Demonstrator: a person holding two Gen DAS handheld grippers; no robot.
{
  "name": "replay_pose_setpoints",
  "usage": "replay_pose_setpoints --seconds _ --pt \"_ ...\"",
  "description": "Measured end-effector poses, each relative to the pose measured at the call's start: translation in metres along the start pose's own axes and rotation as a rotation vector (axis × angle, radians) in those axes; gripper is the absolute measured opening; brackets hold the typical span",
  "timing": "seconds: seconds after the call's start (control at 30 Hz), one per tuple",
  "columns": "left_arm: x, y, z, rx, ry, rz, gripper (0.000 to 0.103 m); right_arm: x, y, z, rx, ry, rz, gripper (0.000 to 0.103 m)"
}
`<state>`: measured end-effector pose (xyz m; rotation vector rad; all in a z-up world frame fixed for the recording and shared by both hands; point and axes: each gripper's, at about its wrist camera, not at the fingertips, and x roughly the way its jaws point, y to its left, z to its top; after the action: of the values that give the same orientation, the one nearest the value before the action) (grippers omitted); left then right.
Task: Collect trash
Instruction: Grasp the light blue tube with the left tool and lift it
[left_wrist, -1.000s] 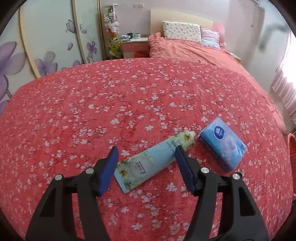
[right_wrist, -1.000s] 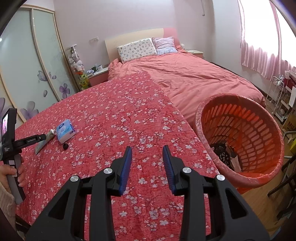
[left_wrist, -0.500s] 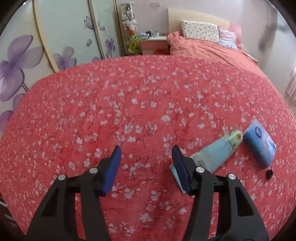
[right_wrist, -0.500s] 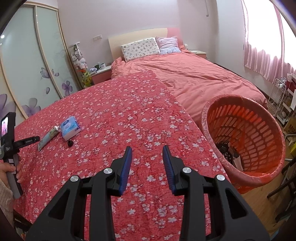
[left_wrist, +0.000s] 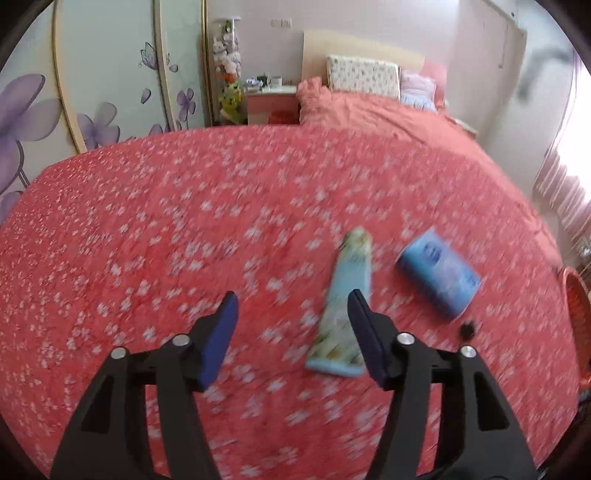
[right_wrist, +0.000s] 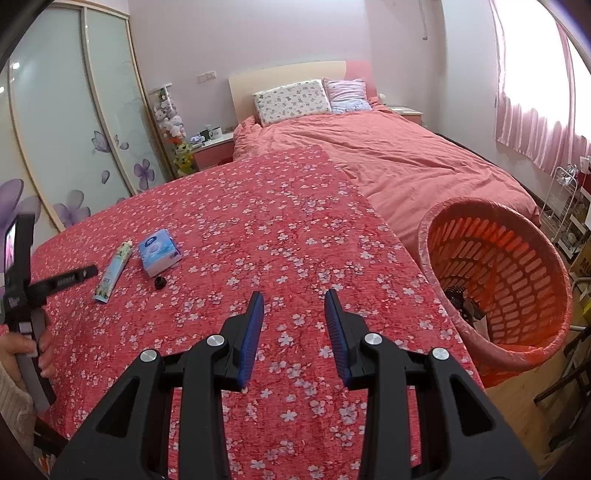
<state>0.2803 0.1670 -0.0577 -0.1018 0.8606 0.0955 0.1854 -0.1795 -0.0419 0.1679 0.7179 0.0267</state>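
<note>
Swung back, the wide-open left hand-held gripper (left_wrist: 291, 314) nears the tube (left_wrist: 343, 295), tissue pack (left_wrist: 439, 277) just beside.

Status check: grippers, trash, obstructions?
Left gripper open, empty, by tube. Right gripper open, empty. Tube, tissue pack, cap on bedspread. Nothing blocking.

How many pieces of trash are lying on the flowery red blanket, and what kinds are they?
Tube: 1
Blue tissue pack: 1
Small black cap: 1
Total: 3, all lying on the blanket, none in the orange basket yet.
</note>
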Motion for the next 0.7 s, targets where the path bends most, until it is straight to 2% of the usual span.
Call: replay_pose_setpoints --seconds 0.17,0.37,0.57,0.63,0.7 --pt "0.022 -0.030 0.011 0.058 0.020 0.026 0.061 0.005 0.002 0.002 0.003 0.005 0.000 0.035" --pt "0.047 -0.034 0.017 0.023 0.080 0.011 0.051 0.011 0.001 0.004 0.005 0.011 -0.002 0.035" --pt "0.056 -0.043 0.023 0.044 0.072 0.019 0.041 0.019 0.004 0.006 -0.005 0.024 -0.003 0.035" --pt "0.057 -0.047 0.023 0.066 0.061 0.034 0.032 0.022 0.007 0.006 -0.011 0.027 0.000 0.035" --pt "0.056 -0.050 0.022 0.085 0.053 0.044 0.029 0.024 0.011 0.006 -0.017 0.030 0.004 0.035"
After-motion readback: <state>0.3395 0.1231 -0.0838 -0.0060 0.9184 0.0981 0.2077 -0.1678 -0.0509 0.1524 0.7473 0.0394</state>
